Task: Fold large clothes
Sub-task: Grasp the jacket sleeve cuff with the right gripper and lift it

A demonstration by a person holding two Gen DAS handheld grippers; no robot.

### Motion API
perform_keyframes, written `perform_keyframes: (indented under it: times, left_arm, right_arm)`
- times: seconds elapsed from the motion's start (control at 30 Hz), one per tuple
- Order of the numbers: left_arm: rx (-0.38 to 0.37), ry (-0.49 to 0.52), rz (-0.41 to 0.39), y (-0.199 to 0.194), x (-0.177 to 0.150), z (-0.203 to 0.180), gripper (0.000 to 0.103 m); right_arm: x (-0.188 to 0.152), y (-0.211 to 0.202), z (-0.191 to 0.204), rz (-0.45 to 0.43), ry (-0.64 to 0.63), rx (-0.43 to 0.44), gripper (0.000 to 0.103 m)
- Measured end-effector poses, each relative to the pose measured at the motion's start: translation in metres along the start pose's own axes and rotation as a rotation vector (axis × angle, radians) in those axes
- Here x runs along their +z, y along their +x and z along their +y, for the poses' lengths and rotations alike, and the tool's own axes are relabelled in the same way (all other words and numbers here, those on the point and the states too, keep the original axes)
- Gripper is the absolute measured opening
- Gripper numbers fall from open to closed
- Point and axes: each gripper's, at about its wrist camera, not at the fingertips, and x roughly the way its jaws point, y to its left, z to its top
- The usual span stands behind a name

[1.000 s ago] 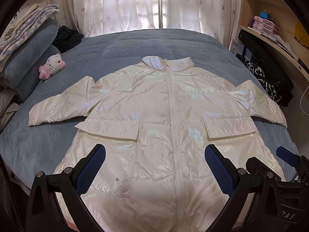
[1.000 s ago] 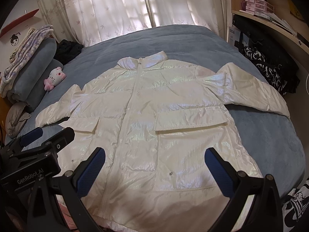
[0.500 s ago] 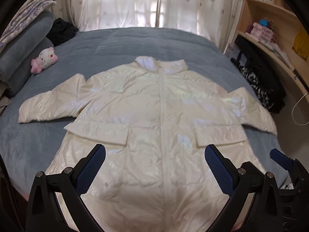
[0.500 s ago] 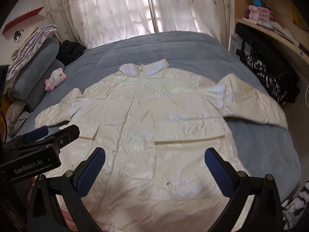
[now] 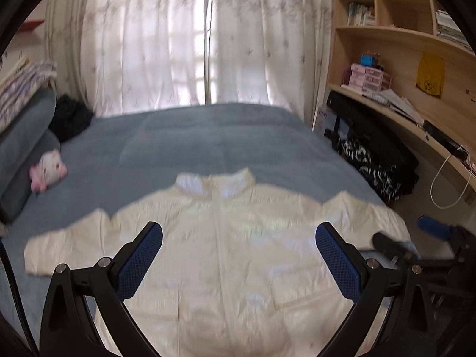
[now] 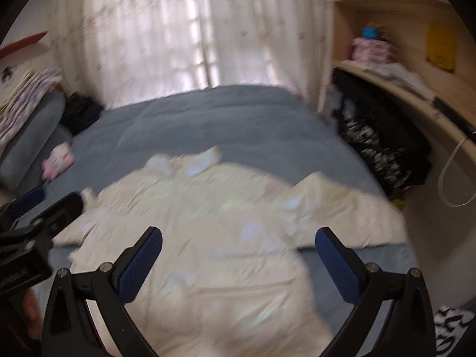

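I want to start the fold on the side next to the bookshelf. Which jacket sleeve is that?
The sleeve on the right of the left wrist view, beside the right gripper, points toward the shelves. The other sleeve reaches toward the pink plush toy.

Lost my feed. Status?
Left gripper, right gripper open, empty. Shiny cream puffer jacket flat, unfolded on blue bed. Nothing in the way.

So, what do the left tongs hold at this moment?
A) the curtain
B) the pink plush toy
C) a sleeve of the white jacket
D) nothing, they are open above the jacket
D: the left tongs stand wide open with only the white jacket showing between their pads, nothing gripped.
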Motion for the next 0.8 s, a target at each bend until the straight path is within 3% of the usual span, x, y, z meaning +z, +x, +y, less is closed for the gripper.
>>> perform_keyframes:
  times: [0.27, 0.43, 0.63, 0.8]
  left_arm:
    - [-0.056, 0.006, -0.028, 0.031, 0.059, -0.044, 0.102]
    - [-0.015, 0.012, -0.058, 0.057, 0.076, -0.082, 0.102]
    - [-0.038, 0.033, 0.033, 0.123, 0.076, -0.136, 0.102]
    - [-0.003, 0.097, 0.106, 0.178, 0.056, -0.179, 0.102]
  right_arm:
    - [0.059, -0.006, -0.053, -0.115, -0.066, -0.243, 0.103]
    - [0.077, 0.004, -0.102, -0.114, -0.025, -0.264, 0.103]
    - [0.079, 0.051, -0.205, 0.001, 0.211, -0.24, 0.103]
    - [0.049, 0.112, -0.282, 0.165, 0.348, -0.253, 0.097]
